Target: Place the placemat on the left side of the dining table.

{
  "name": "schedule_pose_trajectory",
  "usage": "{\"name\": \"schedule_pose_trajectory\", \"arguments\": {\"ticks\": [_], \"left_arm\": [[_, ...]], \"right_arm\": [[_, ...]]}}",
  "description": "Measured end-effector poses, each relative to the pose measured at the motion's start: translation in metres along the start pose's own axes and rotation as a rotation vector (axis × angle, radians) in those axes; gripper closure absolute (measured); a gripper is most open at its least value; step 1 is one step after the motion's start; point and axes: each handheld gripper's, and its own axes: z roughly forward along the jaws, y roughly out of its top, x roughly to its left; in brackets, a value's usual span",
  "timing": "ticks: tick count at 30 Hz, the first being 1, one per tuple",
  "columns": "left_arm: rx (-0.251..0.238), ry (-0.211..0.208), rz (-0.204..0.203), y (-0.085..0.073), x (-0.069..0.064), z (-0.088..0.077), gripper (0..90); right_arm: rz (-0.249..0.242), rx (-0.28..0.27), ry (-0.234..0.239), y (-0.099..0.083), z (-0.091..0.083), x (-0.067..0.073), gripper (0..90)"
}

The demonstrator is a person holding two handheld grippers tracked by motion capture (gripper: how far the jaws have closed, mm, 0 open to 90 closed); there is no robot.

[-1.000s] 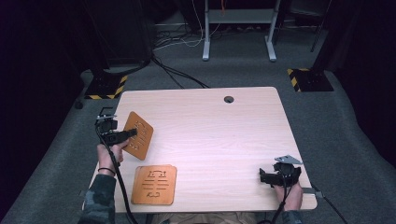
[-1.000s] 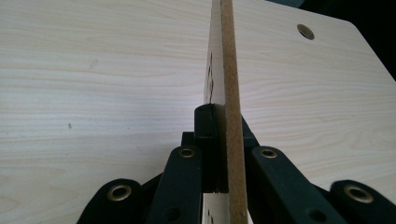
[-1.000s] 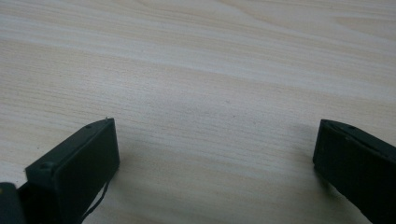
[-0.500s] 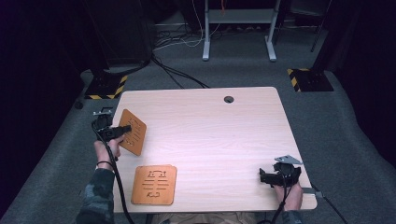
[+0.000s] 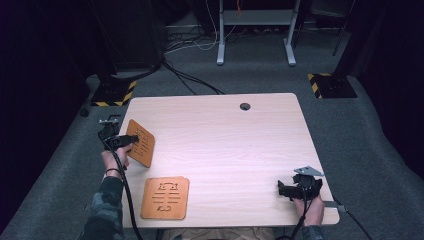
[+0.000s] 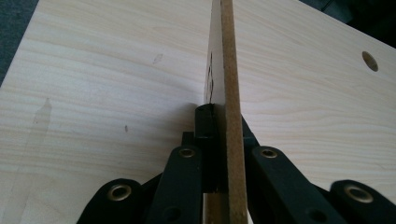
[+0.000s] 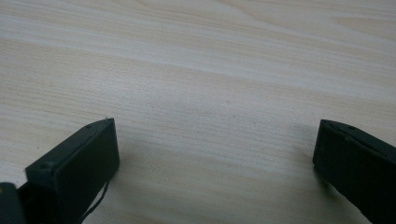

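Observation:
My left gripper [image 5: 131, 139] is shut on a brown wooden board [image 5: 141, 143] with cut-out slots, held tilted above the table's left edge. In the left gripper view the board [image 6: 227, 70] stands edge-on between the black jaws, my left gripper [image 6: 219, 116] clamping its lower end. A second brown board [image 5: 165, 198] with the same slots lies flat near the front left of the table. My right gripper [image 5: 283, 189] rests at the front right corner. In the right gripper view my right gripper [image 7: 215, 149] stands open over bare wood, nothing between its jaws.
The light wooden table [image 5: 235, 150] has a round cable hole [image 5: 245, 106] near its far edge. Black cables trail from both grippers. Beyond the table are a grey floor, a metal stand [image 5: 255, 30] and yellow-black striped feet [image 5: 327, 85].
My left gripper has carried the held board to the left and slightly toward the table's left edge. The right gripper and the flat board have stayed put.

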Motion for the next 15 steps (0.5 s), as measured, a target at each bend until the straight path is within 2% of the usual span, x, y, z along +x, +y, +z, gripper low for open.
{"name": "schedule_pose_trajectory", "arguments": {"ticks": [2, 3, 4, 5, 7, 9, 10, 11, 13, 15], "left_arm": [[0.014, -0.002, 0.000, 0.000, 0.004, 0.002, 86.1], [0.009, -0.006, -0.024, 0.000, 0.005, 0.003, 86.0], [0.007, -0.014, -0.028, 0.000, 0.008, 0.004, 86.0], [0.015, -0.017, -0.017, 0.001, 0.010, 0.004, 85.9], [0.009, -0.020, -0.034, 0.001, 0.012, 0.005, 85.5], [0.018, -0.017, -0.034, 0.001, 0.015, 0.005, 84.3], [0.021, -0.013, -0.033, 0.002, 0.017, 0.006, 83.2], [0.044, -0.007, -0.015, 0.002, 0.019, 0.006, 81.7], [0.037, -0.009, -0.027, 0.002, 0.022, 0.008, 79.7], [0.064, 0.001, 0.008, 0.003, 0.025, 0.007, 77.7]], "right_arm": [[0.000, 0.000, 0.000, 0.000, 0.000, 0.000, 0.0], [0.000, 0.000, 0.000, 0.000, 0.000, 0.000, 0.0], [0.000, 0.000, 0.000, 0.000, 0.000, 0.000, 0.0], [0.000, 0.000, 0.000, 0.000, 0.000, 0.000, 0.0], [0.000, 0.000, 0.000, 0.000, 0.000, 0.000, 0.0], [0.000, 0.000, 0.000, 0.000, 0.000, 0.000, 0.0], [0.000, 0.000, 0.000, 0.000, 0.000, 0.000, 0.0], [0.000, 0.000, 0.000, 0.000, 0.000, 0.000, 0.0], [0.000, 0.000, 0.000, 0.000, 0.000, 0.000, 0.0], [0.000, 0.000, 0.000, 0.000, 0.000, 0.000, 0.0]]}}
